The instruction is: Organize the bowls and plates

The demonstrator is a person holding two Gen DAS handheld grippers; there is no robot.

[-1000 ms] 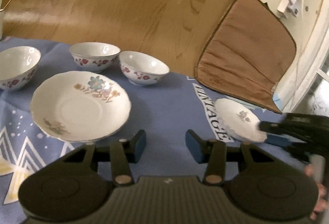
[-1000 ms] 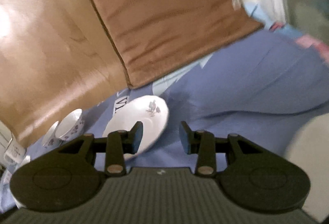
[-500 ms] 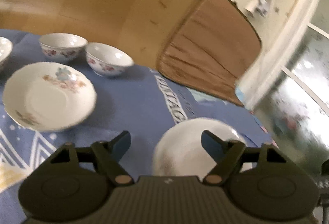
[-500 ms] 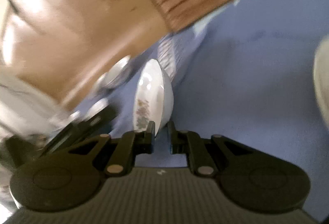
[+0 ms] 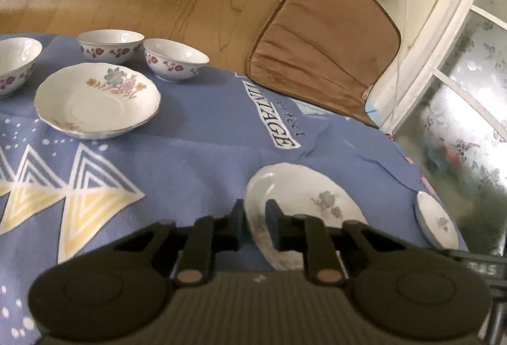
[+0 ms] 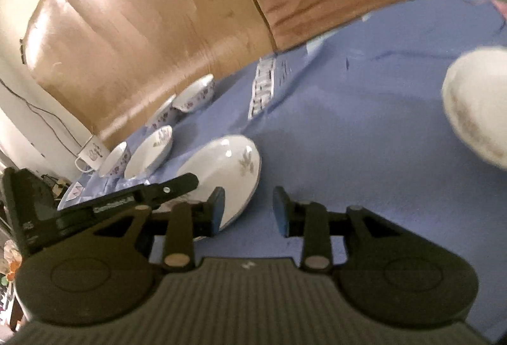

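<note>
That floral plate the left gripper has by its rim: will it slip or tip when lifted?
The plate looks glazed and glossy, so probably slippery. The left gripper pinches only its near rim, so the far side will likely sag. It seems thin china, probably chips easily.

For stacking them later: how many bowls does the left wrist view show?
3, along the cloth's far edge: left bowl, cut by the frame; middle bowl; right bowl. More may lie beyond the frame.
</note>
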